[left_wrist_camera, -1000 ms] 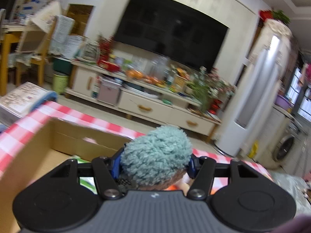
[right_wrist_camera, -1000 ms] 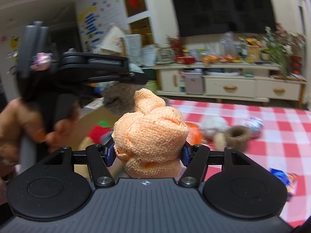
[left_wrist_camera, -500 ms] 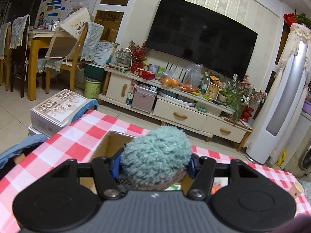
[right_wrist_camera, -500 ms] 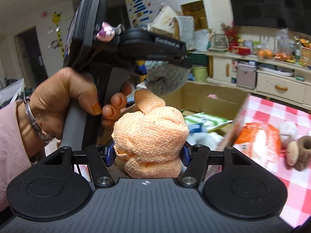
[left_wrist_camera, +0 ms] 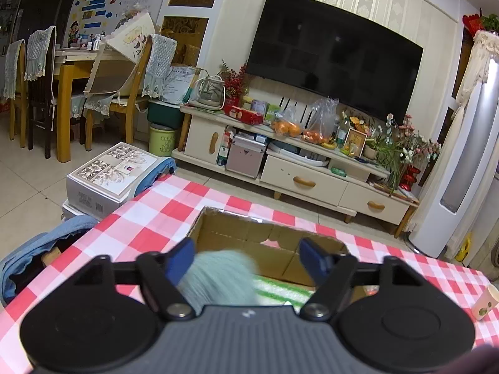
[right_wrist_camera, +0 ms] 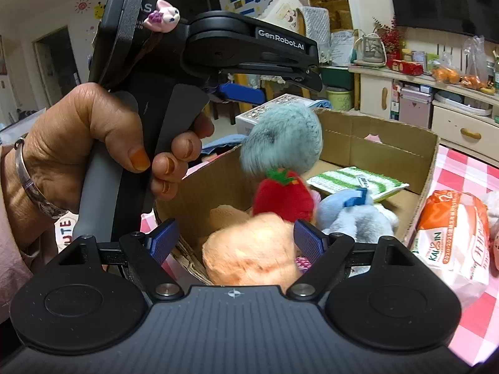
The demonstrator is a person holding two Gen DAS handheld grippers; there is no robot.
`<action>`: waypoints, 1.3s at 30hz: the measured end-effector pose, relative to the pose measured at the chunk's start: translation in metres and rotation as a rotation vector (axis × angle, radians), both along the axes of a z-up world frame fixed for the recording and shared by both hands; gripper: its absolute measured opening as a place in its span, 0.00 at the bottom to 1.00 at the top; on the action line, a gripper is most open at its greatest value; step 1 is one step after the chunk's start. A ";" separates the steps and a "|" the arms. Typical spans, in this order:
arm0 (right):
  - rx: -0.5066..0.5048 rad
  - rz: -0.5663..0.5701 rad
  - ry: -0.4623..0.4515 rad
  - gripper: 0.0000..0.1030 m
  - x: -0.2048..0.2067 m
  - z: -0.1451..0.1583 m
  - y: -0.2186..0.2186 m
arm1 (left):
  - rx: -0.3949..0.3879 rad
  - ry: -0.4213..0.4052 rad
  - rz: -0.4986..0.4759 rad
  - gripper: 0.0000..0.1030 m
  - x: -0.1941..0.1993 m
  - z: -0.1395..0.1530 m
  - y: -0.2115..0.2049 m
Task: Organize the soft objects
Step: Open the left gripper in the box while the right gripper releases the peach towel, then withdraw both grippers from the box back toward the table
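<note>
My left gripper point(left_wrist_camera: 246, 258) hangs over an open cardboard box point(left_wrist_camera: 249, 240), its jaws opening. A fluffy teal ball point(left_wrist_camera: 218, 277), blurred, drops free below them. In the right wrist view the same teal ball point(right_wrist_camera: 283, 137) is in the air under the left gripper point(right_wrist_camera: 246, 93), which a hand holds. My right gripper point(right_wrist_camera: 237, 240) is also opening above the box point(right_wrist_camera: 389, 127). A blurred orange cloth bundle point(right_wrist_camera: 249, 249) falls loose between its blue pads point(right_wrist_camera: 308, 240), touching neither.
Inside the box lie a red strawberry plush point(right_wrist_camera: 283, 196), a light-blue plush point(right_wrist_camera: 352, 215) and a green striped cloth point(right_wrist_camera: 358, 180). An orange-and-white packet point(right_wrist_camera: 452, 230) lies on the checked tablecloth point(left_wrist_camera: 149, 218) right of the box. A paper cup point(left_wrist_camera: 485, 300) stands far right.
Both grippers carried their loads over the box, then their jaws spread. The teal ball has left the left gripper and the orange bundle the right; both are dropping into the box.
</note>
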State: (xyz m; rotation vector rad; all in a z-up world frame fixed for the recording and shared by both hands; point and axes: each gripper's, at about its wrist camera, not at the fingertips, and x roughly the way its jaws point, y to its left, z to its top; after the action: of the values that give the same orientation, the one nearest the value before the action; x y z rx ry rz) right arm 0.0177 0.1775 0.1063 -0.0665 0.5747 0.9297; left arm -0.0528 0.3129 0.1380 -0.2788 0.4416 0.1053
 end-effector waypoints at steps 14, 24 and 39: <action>0.049 -0.143 -0.059 1.00 -0.029 0.005 -0.036 | 0.022 -0.001 -0.028 0.89 -0.003 0.003 -0.023; 0.062 -0.254 -0.025 1.00 -0.041 -0.002 -0.069 | 0.065 0.009 -0.071 0.92 -0.001 0.003 -0.050; 0.094 -0.370 -0.009 1.00 -0.052 -0.003 -0.108 | 0.101 0.015 -0.125 0.96 0.004 0.002 -0.090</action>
State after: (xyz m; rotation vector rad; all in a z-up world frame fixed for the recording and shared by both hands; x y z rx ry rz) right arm -0.0348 0.0691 0.1033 0.1173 0.5126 0.5944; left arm -0.0491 0.2228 0.1398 -0.1507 0.4662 0.0071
